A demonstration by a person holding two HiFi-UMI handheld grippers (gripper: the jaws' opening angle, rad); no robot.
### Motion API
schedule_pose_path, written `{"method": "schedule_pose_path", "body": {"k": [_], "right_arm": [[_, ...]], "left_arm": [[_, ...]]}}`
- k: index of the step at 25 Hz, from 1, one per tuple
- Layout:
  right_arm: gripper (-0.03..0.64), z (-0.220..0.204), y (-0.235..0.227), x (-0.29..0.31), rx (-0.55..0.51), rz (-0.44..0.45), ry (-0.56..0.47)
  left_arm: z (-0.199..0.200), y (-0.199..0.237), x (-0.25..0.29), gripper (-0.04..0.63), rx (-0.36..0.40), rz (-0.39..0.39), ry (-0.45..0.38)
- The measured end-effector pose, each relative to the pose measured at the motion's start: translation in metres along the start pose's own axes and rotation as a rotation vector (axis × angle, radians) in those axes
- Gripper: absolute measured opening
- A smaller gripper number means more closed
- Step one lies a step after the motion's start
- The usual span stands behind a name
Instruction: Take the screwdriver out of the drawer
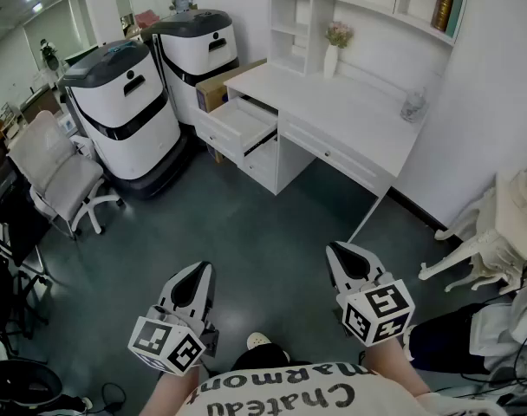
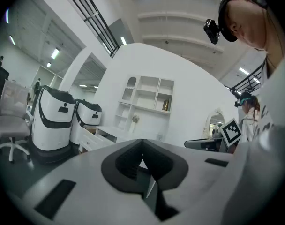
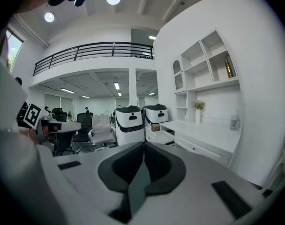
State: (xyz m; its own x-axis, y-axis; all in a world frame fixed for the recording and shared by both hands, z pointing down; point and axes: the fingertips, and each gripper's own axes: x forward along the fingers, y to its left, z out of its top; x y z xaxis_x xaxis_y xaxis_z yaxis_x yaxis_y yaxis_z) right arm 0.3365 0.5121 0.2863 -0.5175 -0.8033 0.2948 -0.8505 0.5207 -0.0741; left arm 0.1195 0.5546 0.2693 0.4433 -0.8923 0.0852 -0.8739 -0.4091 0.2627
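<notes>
A white desk (image 1: pixel 333 102) stands across the room, and its upper left drawer (image 1: pixel 243 121) is pulled open. No screwdriver shows in any view. My left gripper (image 1: pixel 200 271) and right gripper (image 1: pixel 336 251) hang low in the head view, close to my body and far from the desk, both with jaws together and nothing between them. In the left gripper view the left gripper (image 2: pixel 142 141) is shut, with the desk (image 2: pixel 115 132) small beyond it. In the right gripper view the right gripper (image 3: pixel 143 144) is shut too, the drawer (image 3: pixel 162 136) ahead of it.
Two large white-and-black machines (image 1: pixel 129 107) stand left of the desk, a cardboard box (image 1: pixel 222 85) between them and it. A white office chair (image 1: pixel 60 176) sits at the left, ornate white furniture (image 1: pixel 489 232) at the right. Grey floor (image 1: pixel 255 232) stretches between me and the desk.
</notes>
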Motion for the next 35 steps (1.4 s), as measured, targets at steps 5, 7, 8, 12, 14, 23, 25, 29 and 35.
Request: {"method": "schedule_pose_path", "body": {"k": [5,7,8,12,14,23,25,29,35], "right_arm": [[0.034,-0.013,-0.008,0.017,0.013,0.002,0.03],[0.034,-0.016,-0.011,0.027,0.017,0.006,0.037],[0.034,-0.017,-0.013,0.032,0.018,0.01,0.041],[0.034,-0.018,-0.014,0.058,0.015,0.03,0.058],[0.034,-0.012,-0.012,0.073,0.013,0.041,0.056],[0.034,0.06,0.011,0.129,-0.019,0.101,-0.066],[0.034,0.075,0.016,0.135,-0.038,0.106,-0.089],[0.034,0.086,0.023,0.142,-0.058,0.111,-0.09],[0.034,0.082,0.023,0.147,-0.087,0.104,-0.048]], "left_arm": [[-0.007,0.01,0.014,0.023,-0.002,0.003,0.015],[-0.01,0.015,0.02,0.023,0.0,0.006,0.018],[-0.011,0.018,0.023,0.023,-0.002,0.009,0.02],[-0.009,0.035,0.03,0.023,-0.008,0.029,0.023],[-0.004,0.046,0.031,0.023,-0.012,0.04,0.013],[0.047,0.091,0.037,0.023,0.013,0.071,-0.061],[0.059,0.096,0.039,0.023,0.031,0.069,-0.071],[0.07,0.11,0.041,0.023,0.015,0.067,-0.096],[0.066,0.115,0.053,0.023,-0.011,0.039,-0.076]]}}
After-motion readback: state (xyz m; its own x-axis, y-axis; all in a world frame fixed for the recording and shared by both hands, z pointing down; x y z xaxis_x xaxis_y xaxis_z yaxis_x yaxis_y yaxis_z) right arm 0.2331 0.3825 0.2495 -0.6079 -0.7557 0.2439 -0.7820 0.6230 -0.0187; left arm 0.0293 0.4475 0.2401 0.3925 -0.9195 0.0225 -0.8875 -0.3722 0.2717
